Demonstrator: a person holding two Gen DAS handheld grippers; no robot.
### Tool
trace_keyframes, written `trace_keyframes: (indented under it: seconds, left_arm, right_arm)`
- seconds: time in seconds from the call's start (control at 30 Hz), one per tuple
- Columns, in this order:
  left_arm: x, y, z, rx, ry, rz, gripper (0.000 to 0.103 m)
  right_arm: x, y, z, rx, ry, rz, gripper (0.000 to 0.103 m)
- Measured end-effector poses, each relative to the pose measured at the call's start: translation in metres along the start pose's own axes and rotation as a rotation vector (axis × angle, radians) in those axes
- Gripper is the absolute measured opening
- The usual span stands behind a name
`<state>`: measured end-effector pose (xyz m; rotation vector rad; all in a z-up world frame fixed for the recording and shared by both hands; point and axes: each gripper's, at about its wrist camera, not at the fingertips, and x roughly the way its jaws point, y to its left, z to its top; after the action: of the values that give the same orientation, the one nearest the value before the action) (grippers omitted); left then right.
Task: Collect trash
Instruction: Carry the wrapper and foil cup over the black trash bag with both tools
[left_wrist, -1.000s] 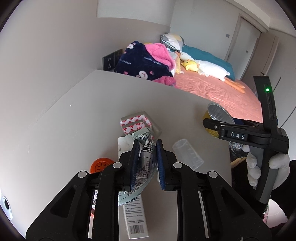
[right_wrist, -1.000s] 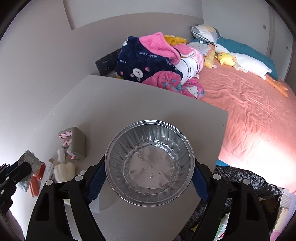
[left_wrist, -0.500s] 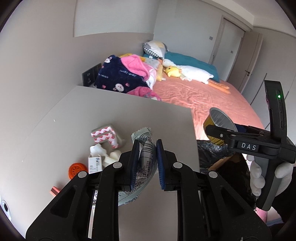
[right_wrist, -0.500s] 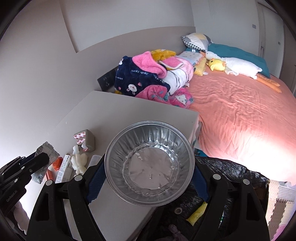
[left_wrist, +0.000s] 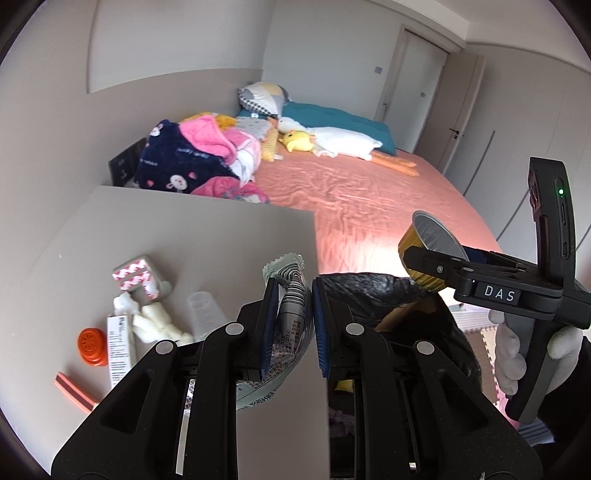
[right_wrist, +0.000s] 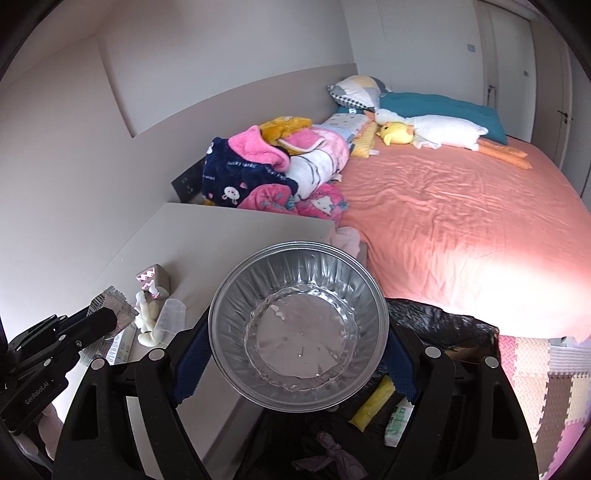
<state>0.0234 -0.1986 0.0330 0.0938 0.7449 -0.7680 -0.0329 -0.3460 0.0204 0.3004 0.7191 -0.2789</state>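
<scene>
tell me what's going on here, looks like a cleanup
A person is clearing trash off a bedside table. The left gripper is shut on a crumpled foil wrapper; the right gripper holds an empty foil bowl above a black trash bag. A clear cup, an orange cap and other bits lie on the table.

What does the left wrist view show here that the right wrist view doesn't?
Only the left wrist view: the orange cap, and a gloved hand holding the right tool.

Only the right wrist view: trash inside the black bag, including a yellow packet.

Both: the foil bowl gripped by the right tool, the silver wrapper in the left tool, the clear cup.
</scene>
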Motion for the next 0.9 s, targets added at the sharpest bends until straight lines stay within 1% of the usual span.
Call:
trace_keyframes:
  seconds: [0.47, 0.9]
  left_arm:
    - [0.012, -0.053, 0.002, 0.088, 0.009, -0.121, 0.018]
    - [0.029, -0.093, 0.006, 0.163, 0.031, -0.199, 0.018]
  right_arm:
    - [-0.043, -0.045, -0.016, 0.067, -0.049, -0.064, 0.081]
    - [-0.070, -0.078, -0.028, 0.117, -0.082, -0.113, 0.081]
